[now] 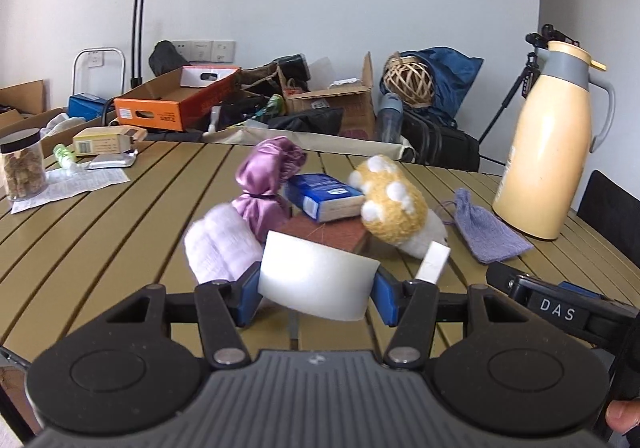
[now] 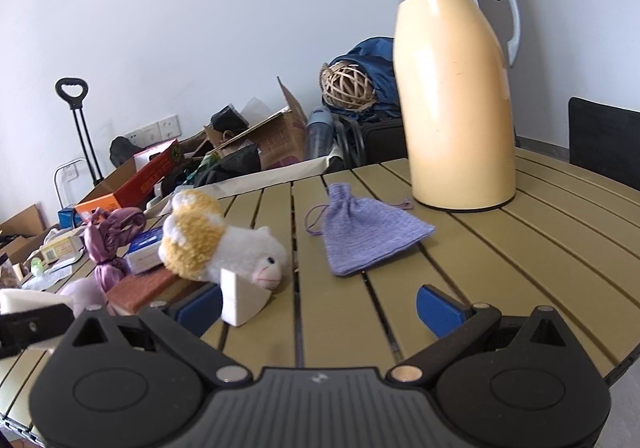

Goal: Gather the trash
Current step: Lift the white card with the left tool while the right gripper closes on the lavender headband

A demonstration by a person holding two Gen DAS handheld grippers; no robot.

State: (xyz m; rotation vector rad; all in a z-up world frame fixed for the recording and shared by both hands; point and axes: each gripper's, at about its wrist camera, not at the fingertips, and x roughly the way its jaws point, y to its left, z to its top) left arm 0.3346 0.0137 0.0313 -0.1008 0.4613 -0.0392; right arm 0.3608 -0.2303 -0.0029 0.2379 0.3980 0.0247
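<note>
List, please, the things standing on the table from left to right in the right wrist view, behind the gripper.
Purple satin pouch → blue box → plush sheep → lilac knitted bag → yellow thermos jug.

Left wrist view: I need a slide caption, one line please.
Left claw grips a white foam piece above a slatted table crowded with soft toys.

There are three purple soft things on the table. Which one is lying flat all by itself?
The knitted drawstring pouch, beside the yellow jug. The satin bundle and fluffy lilac cloth sit crowded together.
</note>
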